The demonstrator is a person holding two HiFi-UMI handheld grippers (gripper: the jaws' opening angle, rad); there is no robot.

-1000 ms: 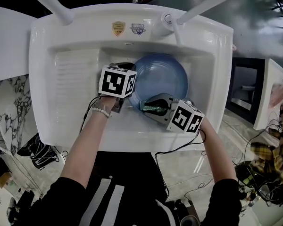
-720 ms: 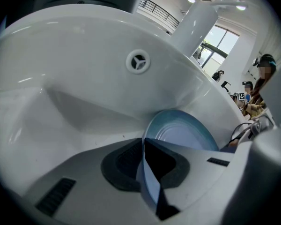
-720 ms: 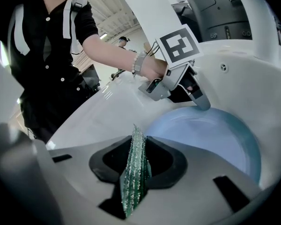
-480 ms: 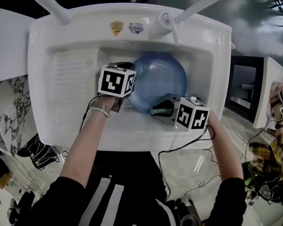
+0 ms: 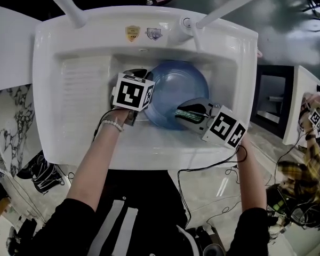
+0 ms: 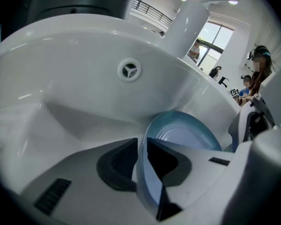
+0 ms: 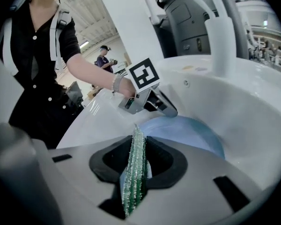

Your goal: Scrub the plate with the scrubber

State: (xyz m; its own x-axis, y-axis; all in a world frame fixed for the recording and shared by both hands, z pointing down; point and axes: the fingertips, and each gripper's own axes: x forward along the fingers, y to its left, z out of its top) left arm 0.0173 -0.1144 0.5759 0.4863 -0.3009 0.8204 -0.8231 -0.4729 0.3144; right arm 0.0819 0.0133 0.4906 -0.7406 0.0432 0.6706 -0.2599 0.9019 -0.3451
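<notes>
Nearest the person, the right gripper (image 7: 138,146) has its fingers closed narrowly on a flat green bristly scrubber (image 7: 135,172). The scrubber is held on edge at the near right rim of the round pale-blue plate (image 5: 176,87). The left gripper (image 6: 142,149) has the plate's left rim between its fingers, with the pads against both faces of it, and those fingers are opening. The plate sits in the basin of the white ceramic sink (image 5: 85,84), right of the ribbed area. Behind it, a white tap spout (image 5: 224,7) rises from the sink's back ledge.
</notes>
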